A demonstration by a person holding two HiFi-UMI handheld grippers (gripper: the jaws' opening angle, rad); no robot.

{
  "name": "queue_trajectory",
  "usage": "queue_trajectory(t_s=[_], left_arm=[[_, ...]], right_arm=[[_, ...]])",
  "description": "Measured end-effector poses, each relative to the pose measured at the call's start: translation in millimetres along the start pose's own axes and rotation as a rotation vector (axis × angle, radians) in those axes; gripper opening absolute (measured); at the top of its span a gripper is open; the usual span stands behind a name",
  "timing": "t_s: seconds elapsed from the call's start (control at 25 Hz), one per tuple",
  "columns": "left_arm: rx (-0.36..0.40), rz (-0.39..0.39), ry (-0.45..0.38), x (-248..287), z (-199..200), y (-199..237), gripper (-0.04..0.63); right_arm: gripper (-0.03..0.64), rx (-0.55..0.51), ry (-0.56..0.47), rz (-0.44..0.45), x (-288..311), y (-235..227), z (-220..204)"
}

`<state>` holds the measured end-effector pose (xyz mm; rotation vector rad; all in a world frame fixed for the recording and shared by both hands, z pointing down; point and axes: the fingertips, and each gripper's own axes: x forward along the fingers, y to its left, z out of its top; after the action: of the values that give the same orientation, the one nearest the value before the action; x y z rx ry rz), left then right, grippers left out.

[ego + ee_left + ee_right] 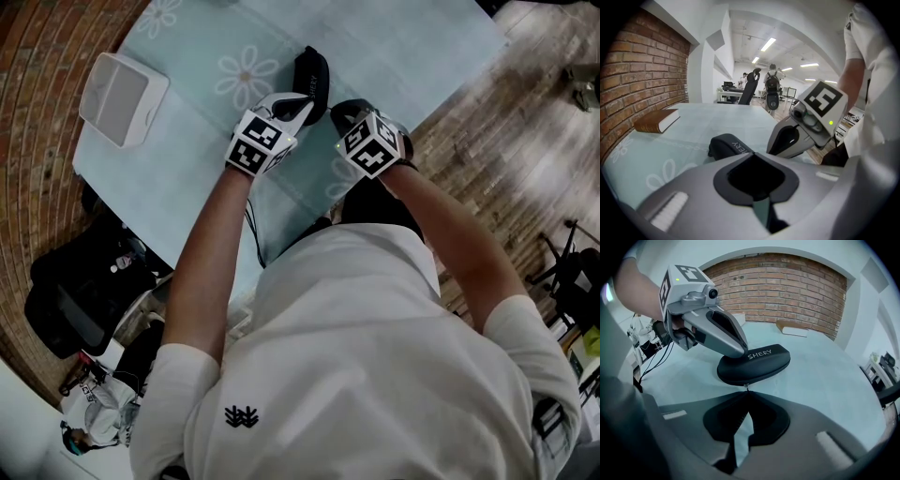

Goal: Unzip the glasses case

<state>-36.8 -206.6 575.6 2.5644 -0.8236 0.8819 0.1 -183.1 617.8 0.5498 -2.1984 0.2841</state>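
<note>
Lowest in the head view, the person's white T-shirt (375, 356) fills the frame. Both bare forearms reach up toward the middle of a pale blue-green tablecloth with daisy prints (394, 47).

The right gripper (342, 112) sits just right of centre. In its own view its jaws come together at the tips on the small metal zipper pull (746, 386), at the near rim of the black oval hard-shell glasses case (759, 364). The left gripper (302, 105) has its jaws closed too, and its tip presses on the case's lid beside the white lettering.

The case (314, 70) lies flat in the upper middle of the head view, well in from every table edge. Bare cloth spreads above it and to its upper right. At the left of that frame a pale rectangular thing (122, 98) sits near the cloth's edge, well apart from the case. The nearer table edge runs diagonally, close to the person's body. The wooden floor (525, 122) begins past the right edge.

Only the right gripper view shows the pull and where the left gripper (740, 352) touches the case. Farther back it shows open cloth (834, 380) up to a brick wall (787, 291).

The left gripper view shows its own closed tips (753, 157), with the case (726, 144) just beyond them and the right gripper (772, 149) to the right. A brown hardcover book (655, 121) lies at the left on the cloth (708, 126), and an office room is in the distance.
</note>
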Motion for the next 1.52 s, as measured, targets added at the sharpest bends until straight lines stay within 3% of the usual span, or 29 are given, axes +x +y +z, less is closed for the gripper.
queue_trajectory(t_s=[1.52], left_arm=[[-0.128,0.016,0.064,0,2,-1,0.054]], right_arm=[[-0.003,-0.262,-0.008,0.11,21,-99,36]])
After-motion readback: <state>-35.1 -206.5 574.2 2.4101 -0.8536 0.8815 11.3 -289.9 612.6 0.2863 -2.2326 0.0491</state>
